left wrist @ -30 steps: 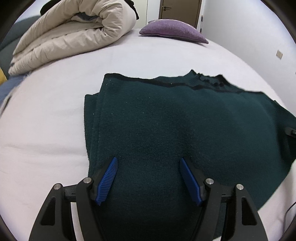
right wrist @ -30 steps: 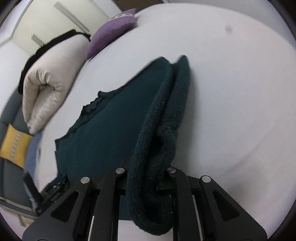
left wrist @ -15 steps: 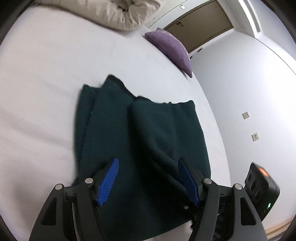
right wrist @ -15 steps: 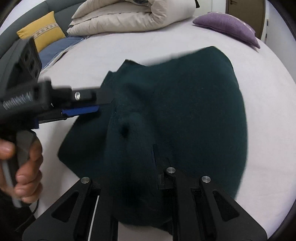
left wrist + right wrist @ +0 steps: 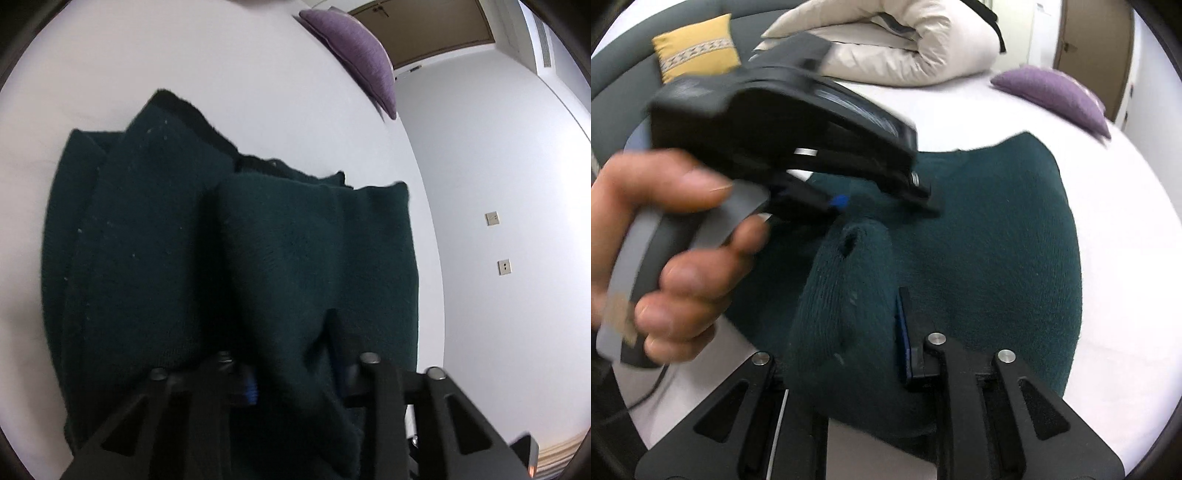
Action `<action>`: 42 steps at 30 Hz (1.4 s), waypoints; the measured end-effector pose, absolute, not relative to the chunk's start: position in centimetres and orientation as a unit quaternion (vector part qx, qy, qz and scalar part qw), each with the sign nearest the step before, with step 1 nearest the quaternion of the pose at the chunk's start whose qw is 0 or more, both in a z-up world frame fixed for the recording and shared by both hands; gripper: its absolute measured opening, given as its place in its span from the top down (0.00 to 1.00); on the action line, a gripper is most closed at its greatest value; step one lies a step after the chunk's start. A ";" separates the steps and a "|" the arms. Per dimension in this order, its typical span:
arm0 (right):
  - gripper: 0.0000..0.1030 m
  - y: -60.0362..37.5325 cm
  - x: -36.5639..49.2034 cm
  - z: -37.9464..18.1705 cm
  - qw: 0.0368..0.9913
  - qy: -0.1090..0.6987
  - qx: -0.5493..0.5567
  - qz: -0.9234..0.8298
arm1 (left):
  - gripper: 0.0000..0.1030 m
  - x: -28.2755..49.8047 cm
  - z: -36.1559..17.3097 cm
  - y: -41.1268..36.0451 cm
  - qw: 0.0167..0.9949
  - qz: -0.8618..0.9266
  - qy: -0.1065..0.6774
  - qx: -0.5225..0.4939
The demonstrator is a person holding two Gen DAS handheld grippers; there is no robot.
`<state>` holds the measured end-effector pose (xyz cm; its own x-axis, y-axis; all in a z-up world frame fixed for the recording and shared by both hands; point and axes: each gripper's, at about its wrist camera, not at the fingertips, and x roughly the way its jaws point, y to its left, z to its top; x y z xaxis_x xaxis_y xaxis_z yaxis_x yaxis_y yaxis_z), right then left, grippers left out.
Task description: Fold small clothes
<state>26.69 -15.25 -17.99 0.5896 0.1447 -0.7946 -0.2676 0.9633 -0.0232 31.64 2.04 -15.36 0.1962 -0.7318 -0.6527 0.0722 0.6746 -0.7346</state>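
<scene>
On the far left of the right wrist view, a person's hand (image 5: 670, 254) wraps the grey handle of the left gripper (image 5: 882, 201), which reaches in over the dark green sweater (image 5: 990, 266) spread on the white bed (image 5: 1115, 229). Its jaws are closing, and the left wrist view shows what this one cannot: a thick fold of the knit bunched right between the black fingers, one blue pad (image 5: 251, 387) peeking out beside it. Moving right, the right gripper (image 5: 849, 332) has a rolled hump of the same sweater between its jaws, which are opening slightly; the blue pad (image 5: 903, 332) on the right finger sits against the cloth. Only the right wrist view takes in the yellow cushion (image 5: 698, 44) and the rolled cream duvet (image 5: 905, 48) at the back. Both views catch the purple pillow (image 5: 362, 55) near the bed's far edge, but only the left wrist view shows the wall sockets (image 5: 496, 242) off to the right.
</scene>
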 end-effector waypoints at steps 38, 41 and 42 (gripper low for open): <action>0.68 -21.5 25.7 -18.9 0.899 0.431 0.007 0.075 | 0.88 32.0 -15.7 13.5 0.743 -0.255 0.533 -0.314; 0.67 -20.8 25.8 -20.4 0.896 0.436 0.013 0.079 | 0.84 31.1 -16.7 13.3 0.749 -0.246 0.529 -0.315; 0.67 -20.8 25.6 -20.7 0.898 0.432 0.016 0.080 | 0.82 30.9 -16.5 13.6 0.750 -0.243 0.524 -0.322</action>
